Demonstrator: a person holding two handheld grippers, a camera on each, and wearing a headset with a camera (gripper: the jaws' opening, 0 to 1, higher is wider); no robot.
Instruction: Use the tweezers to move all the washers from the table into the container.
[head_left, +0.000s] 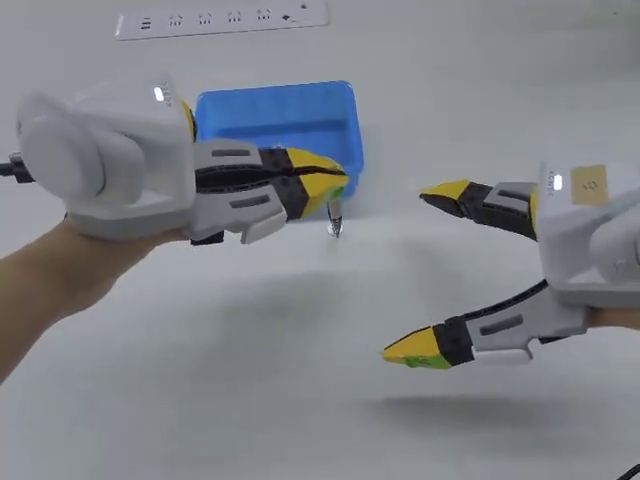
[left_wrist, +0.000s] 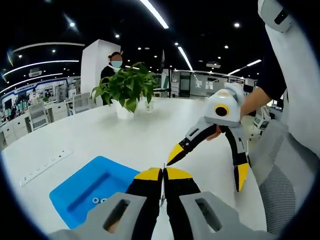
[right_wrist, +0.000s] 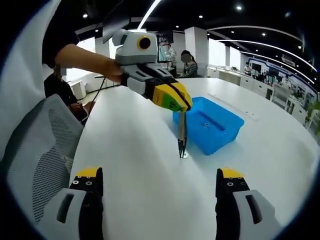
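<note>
**Tweezers stood tip-down on a washer beside the bin**

Nearest the person, the right gripper hung over the white table with its jaws spread wide and nothing between them, well clear of the work. Beyond it, the left gripper had its jaws closed tight on the tweezers. They hung almost upright, long axis pointing straight down. Their tips met the table at a small, flat, silver washer. Whether the tips had pinched it could not be told.

The washer lay directly under the tongs, so the left gripper was far the nearer. Just past it stood the blue container, open-topped, with a few washers already inside. A lift and a short carry away from the person would likely serve.
</note>
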